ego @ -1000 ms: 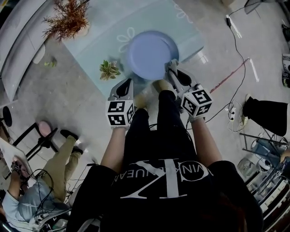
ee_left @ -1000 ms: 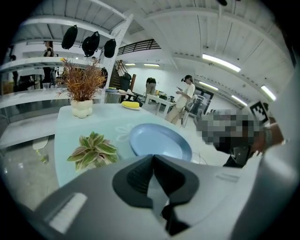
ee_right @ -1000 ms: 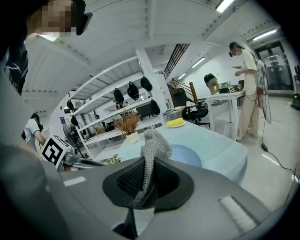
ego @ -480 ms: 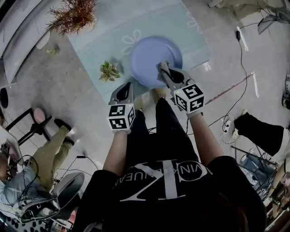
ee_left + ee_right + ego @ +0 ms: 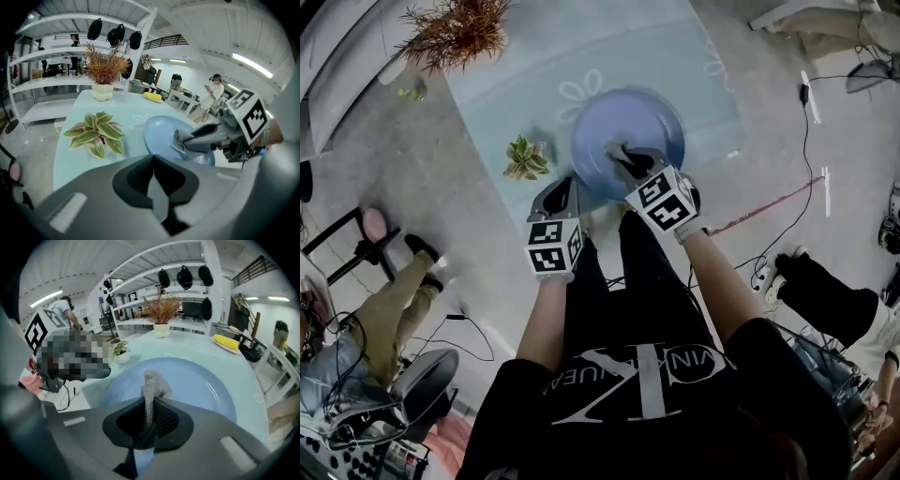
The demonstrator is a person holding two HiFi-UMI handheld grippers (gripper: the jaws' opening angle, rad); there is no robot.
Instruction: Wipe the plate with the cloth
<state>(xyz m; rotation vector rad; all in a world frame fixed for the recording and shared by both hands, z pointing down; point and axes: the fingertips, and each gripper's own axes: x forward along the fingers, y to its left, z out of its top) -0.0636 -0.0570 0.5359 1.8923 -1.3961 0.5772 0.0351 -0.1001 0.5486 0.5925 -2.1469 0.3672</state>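
A pale blue plate lies on the glass table. My right gripper reaches over the plate's near part and is shut on a grey knitted cloth. The cloth stands up between the jaws, just above the plate. Beside the table's near edge, left of the plate, my left gripper hangs shut with nothing in it. In the left gripper view the plate shows ahead, with the right gripper over it.
A small potted plant stands left of the plate, a dried plant at the table's far left corner. A yellow object lies at the far side. A seated person and cables are on the floor.
My right gripper has moved from the plate's near right rim leftward over the plate with the cloth. The left gripper has stayed about where it was.
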